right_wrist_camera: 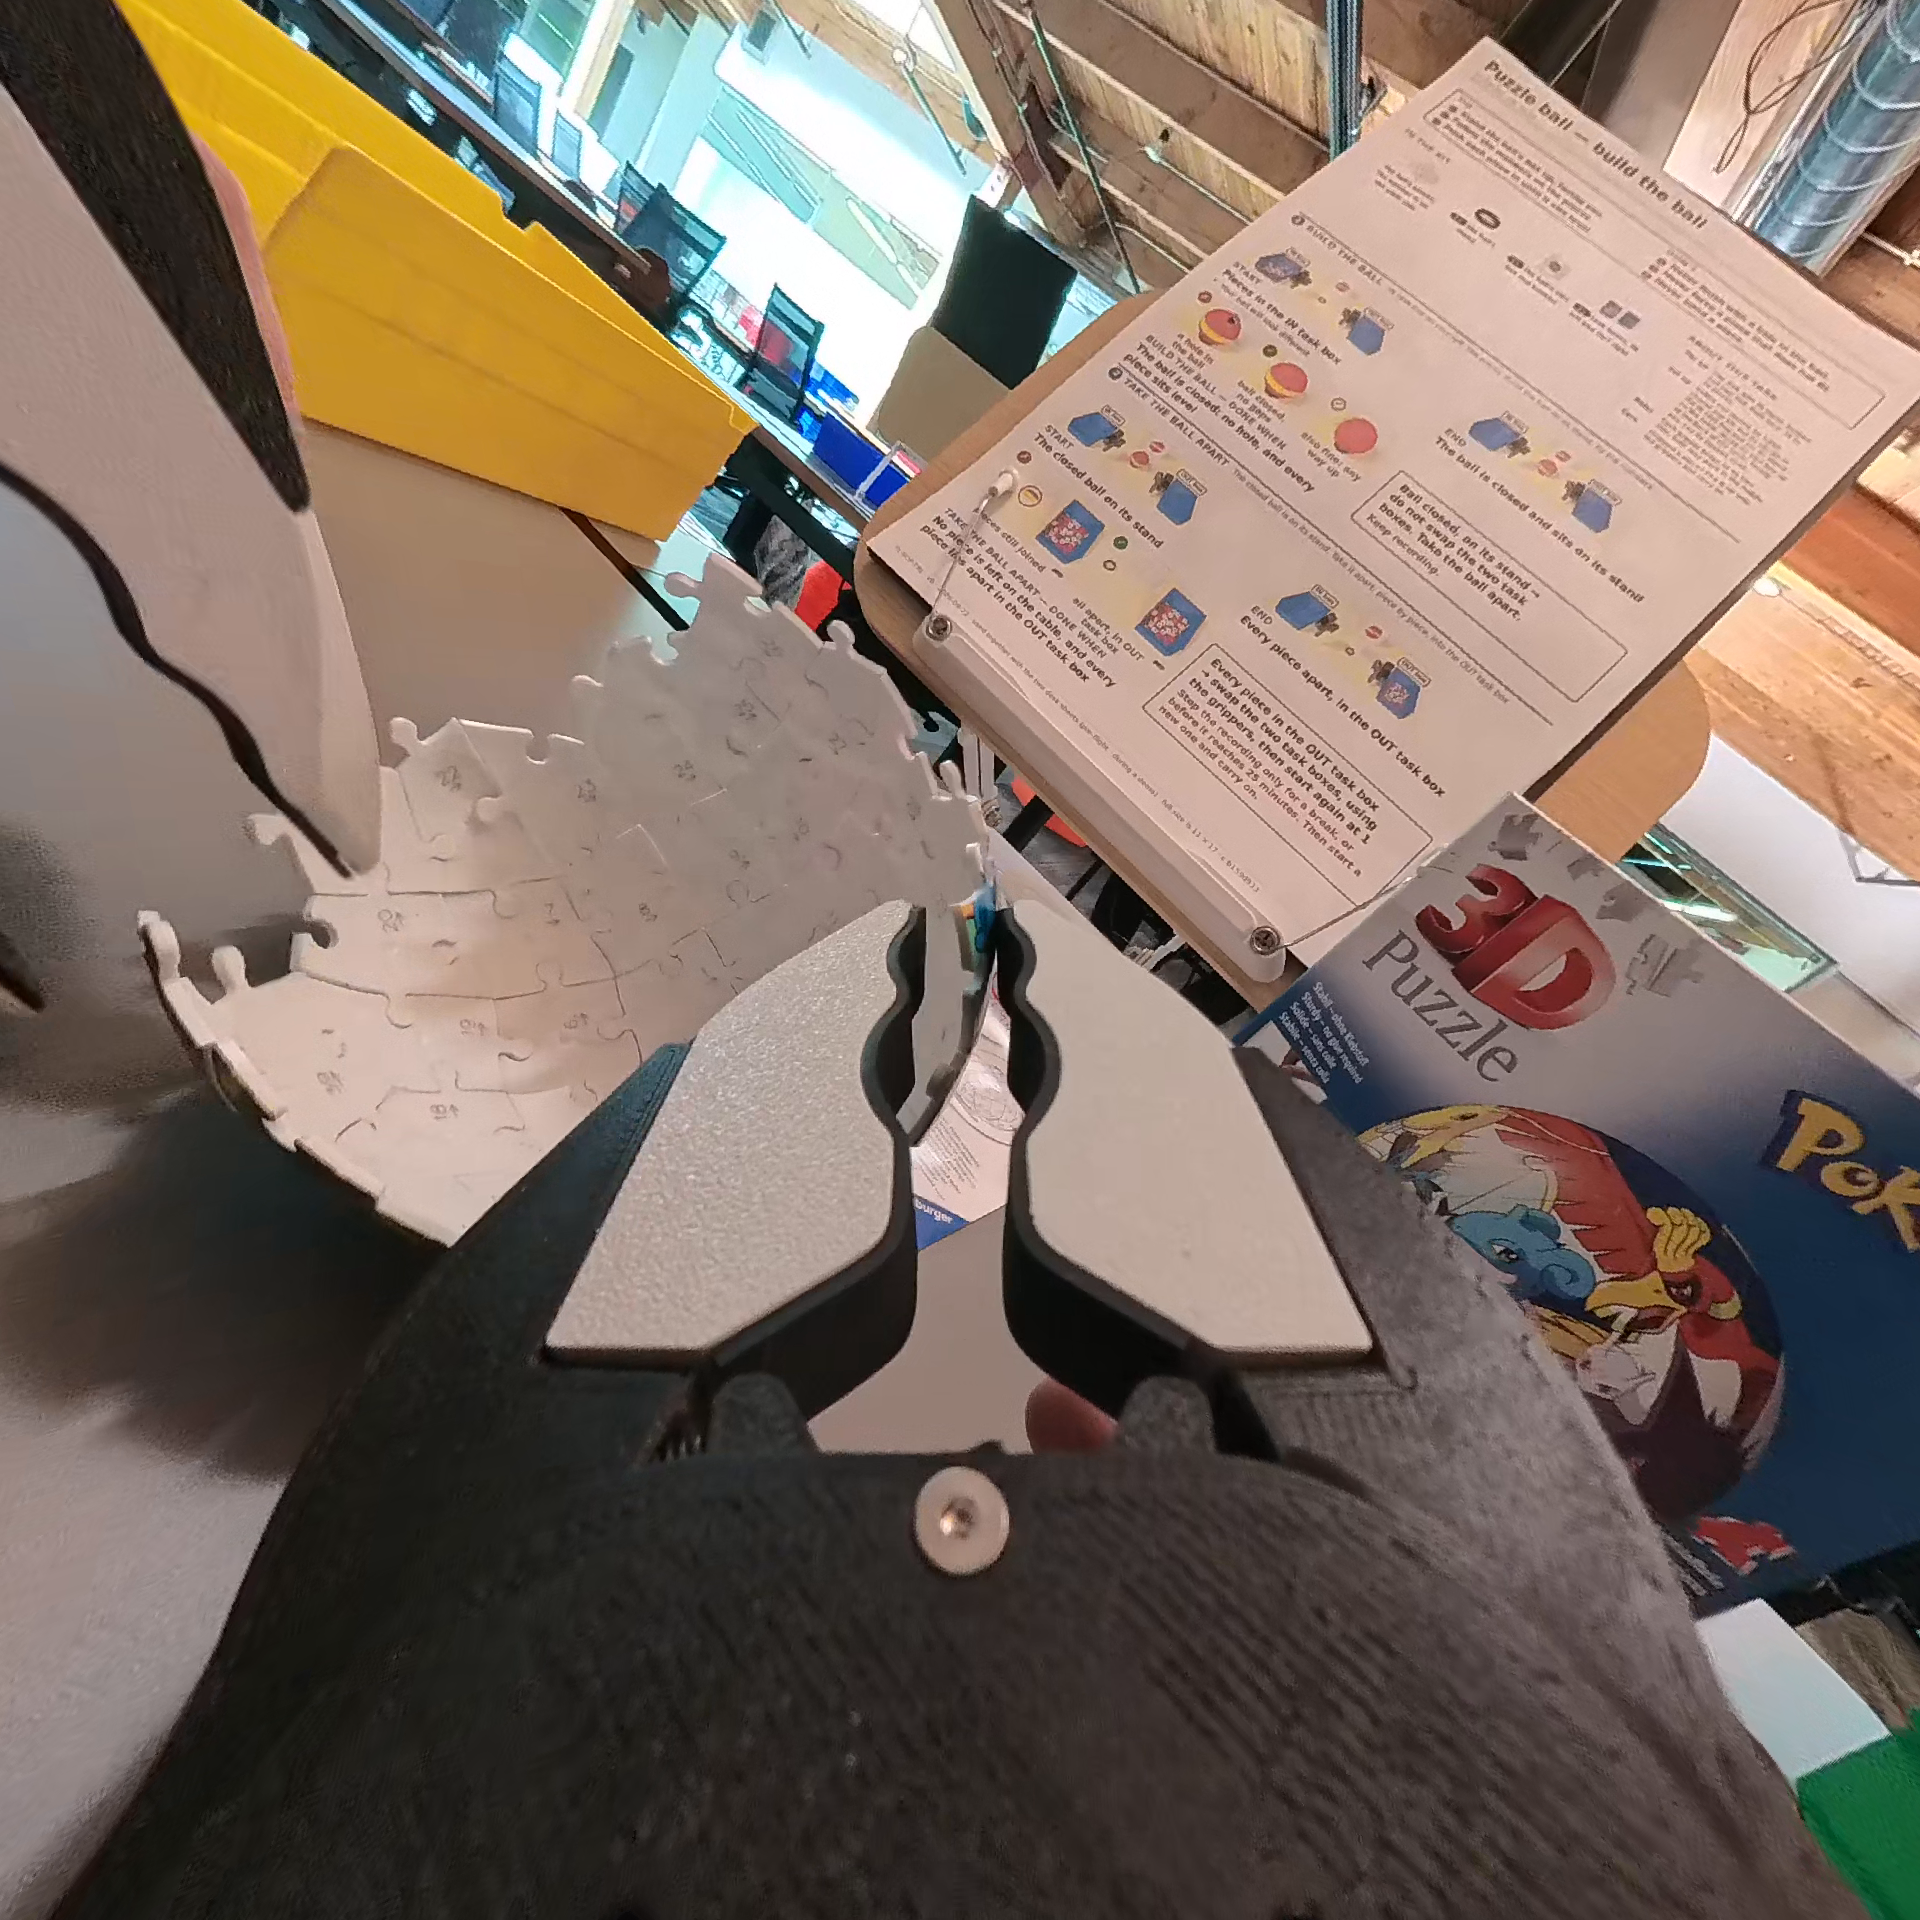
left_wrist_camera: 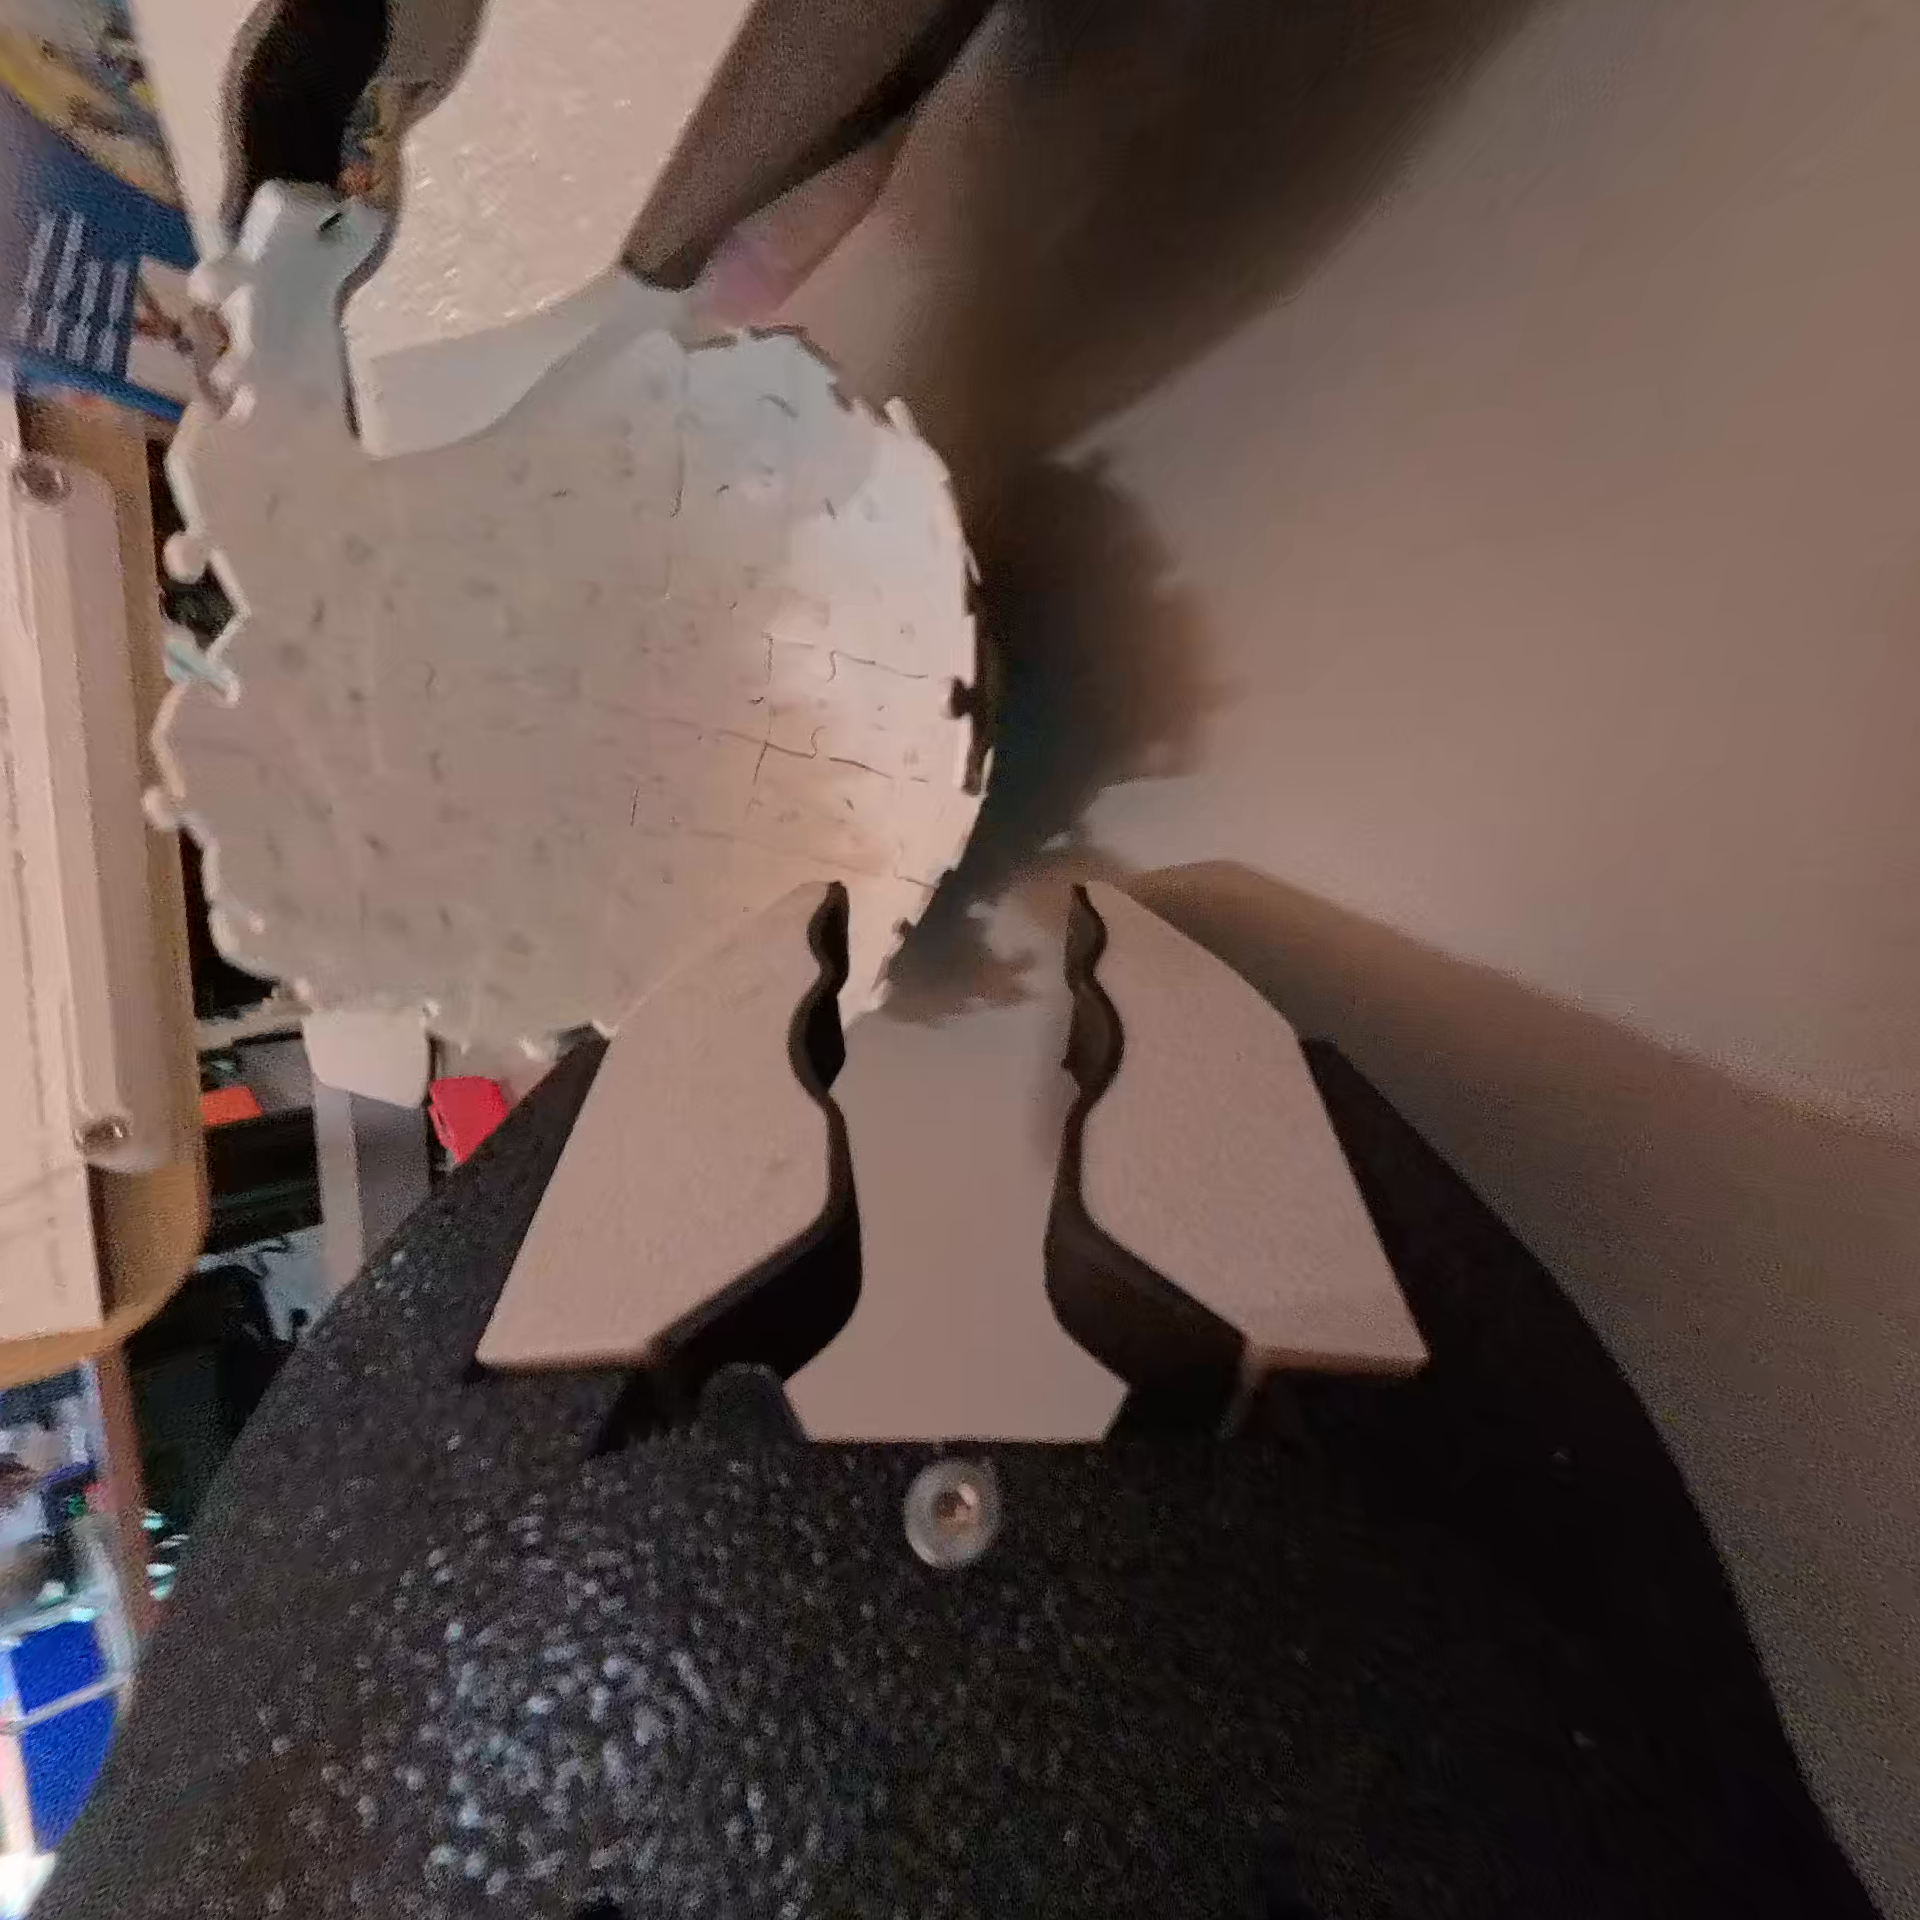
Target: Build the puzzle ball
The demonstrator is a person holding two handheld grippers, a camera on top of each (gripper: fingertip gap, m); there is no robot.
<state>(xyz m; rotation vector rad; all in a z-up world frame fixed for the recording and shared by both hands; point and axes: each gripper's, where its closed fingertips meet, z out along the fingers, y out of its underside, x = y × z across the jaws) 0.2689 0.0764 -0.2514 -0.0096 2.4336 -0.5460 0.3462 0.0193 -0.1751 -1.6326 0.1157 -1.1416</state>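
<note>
Right hand-held gripper (right_wrist_camera: 961,961) pinching rim of half-built puzzle ball (right_wrist_camera: 540,935), left hand-held gripper (left_wrist_camera: 956,935) narrow and empty beside shell, puzzle box (right_wrist_camera: 1621,1174) right, instruction board (right_wrist_camera: 1351,499) behind, yellow bins (right_wrist_camera: 468,343) beyond.

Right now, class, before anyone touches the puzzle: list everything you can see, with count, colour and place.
puzzle ball shell: one, white inner face, partly built bowl, centre left above the table
puzzle box: one, blue with a picture, standing at the right
instruction sheet: one, white, on a tilted board behind the box
bins: a stack, count unclear, yellow, back left
table: one, pale grey, under the shell
green item: one, bottom right corner, kind unclear
left gripper: one, black with pale pads, open, one finger at the shell's rim
right gripper: one, black with pale pads, pinching the shell's rim
</note>
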